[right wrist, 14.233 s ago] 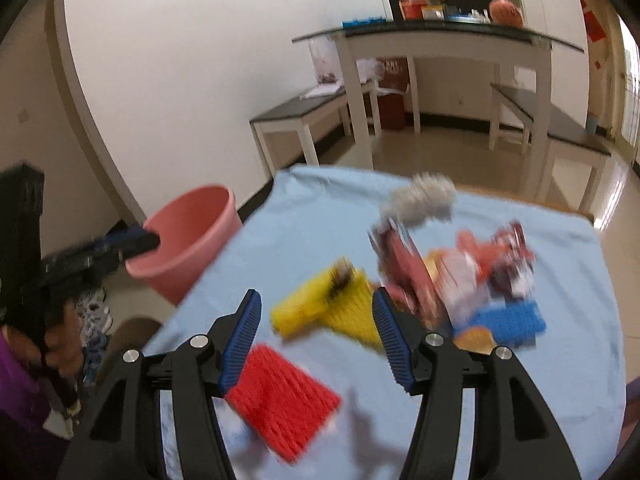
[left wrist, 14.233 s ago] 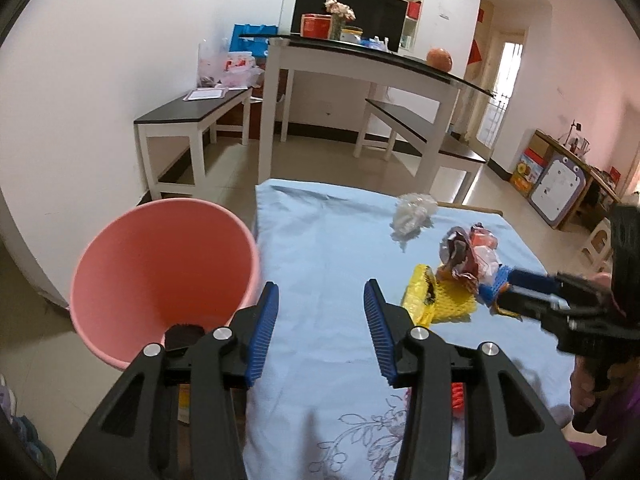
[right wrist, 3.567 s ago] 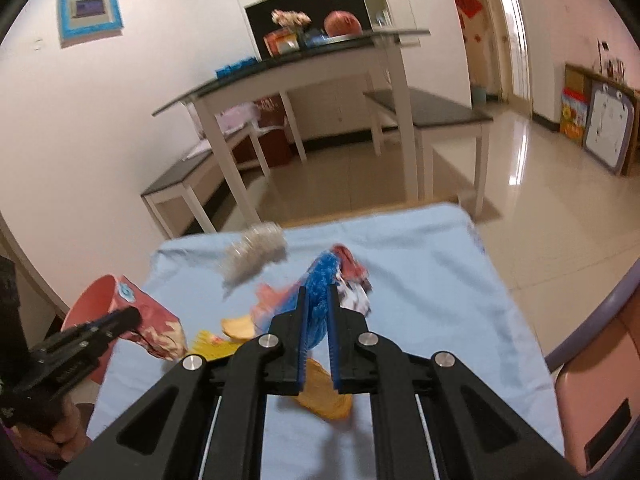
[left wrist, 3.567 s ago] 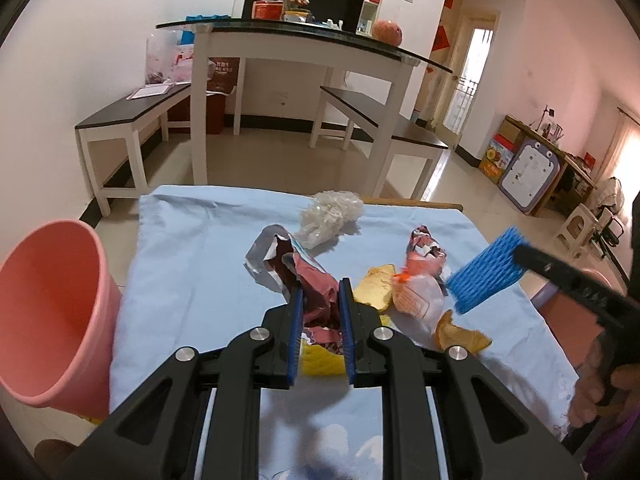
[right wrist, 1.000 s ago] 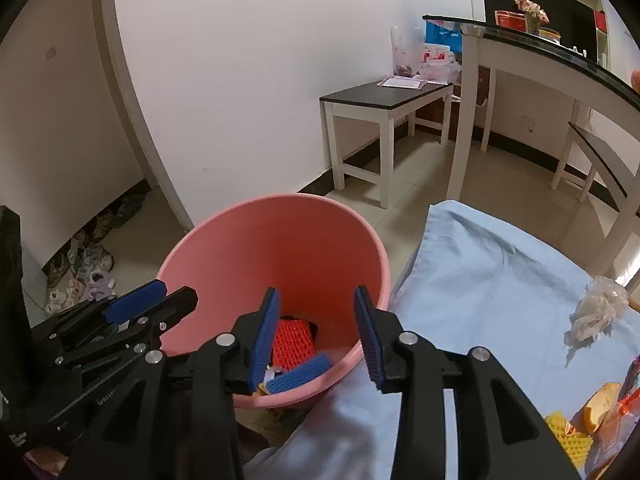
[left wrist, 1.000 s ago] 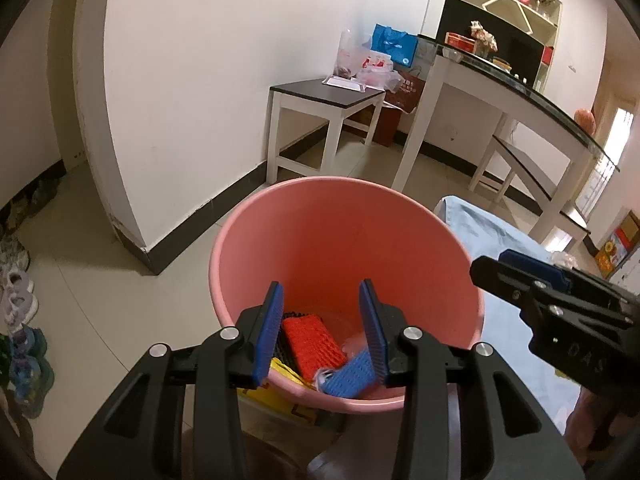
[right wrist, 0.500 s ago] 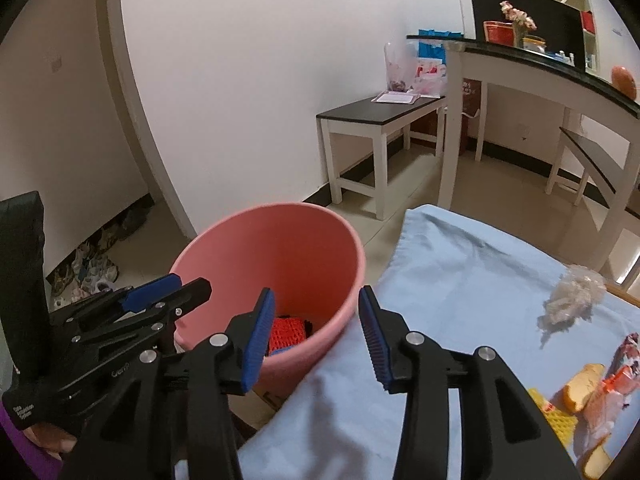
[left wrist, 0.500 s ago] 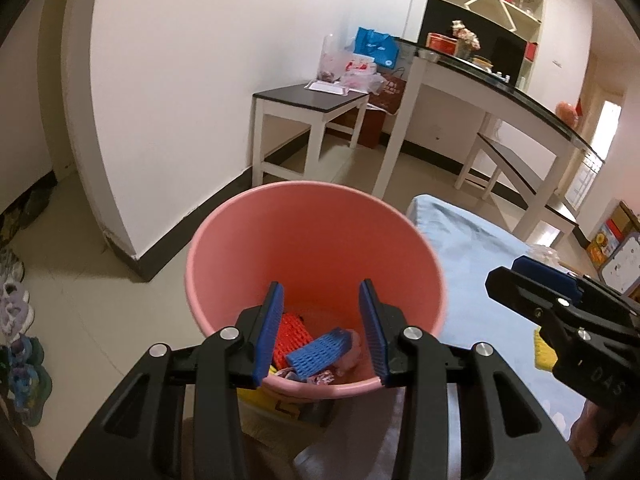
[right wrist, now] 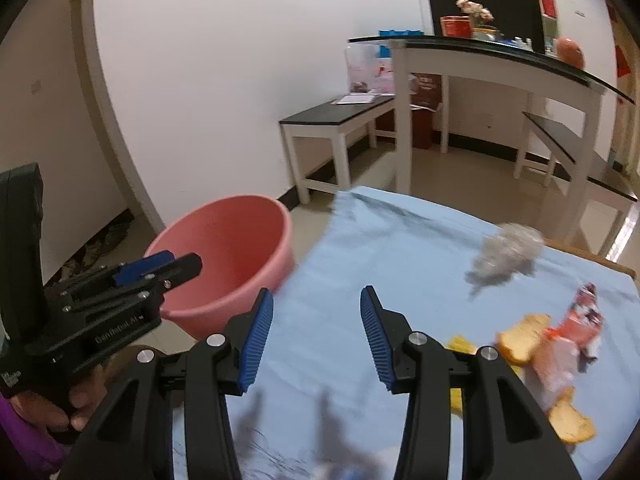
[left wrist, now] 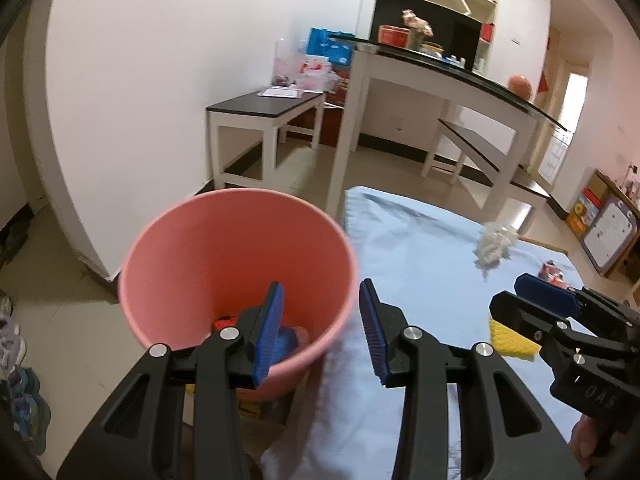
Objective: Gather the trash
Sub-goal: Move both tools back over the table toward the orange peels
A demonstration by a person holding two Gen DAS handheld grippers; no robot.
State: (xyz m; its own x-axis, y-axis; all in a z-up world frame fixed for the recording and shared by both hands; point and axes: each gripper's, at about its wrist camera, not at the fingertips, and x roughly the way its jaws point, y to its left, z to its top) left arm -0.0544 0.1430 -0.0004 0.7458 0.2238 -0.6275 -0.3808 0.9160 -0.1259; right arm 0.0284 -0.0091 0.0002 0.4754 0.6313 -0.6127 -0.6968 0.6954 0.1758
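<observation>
Two empty grippers: left gripper (left wrist: 322, 330) parted, right gripper (right wrist: 316, 342) opening. Bucket (left wrist: 168, 240) beside table (right wrist: 360, 240). Remaining trash, apparently wrappers (right wrist: 560, 344): approach low, pinch one piece centrally.

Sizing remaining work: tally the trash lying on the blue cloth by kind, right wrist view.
crumpled white plastic: 1
red printed wrapper: 1
orange-brown bread-like pieces: 2
yellow foam net: 1
clear bag: 1
Total: 6
</observation>
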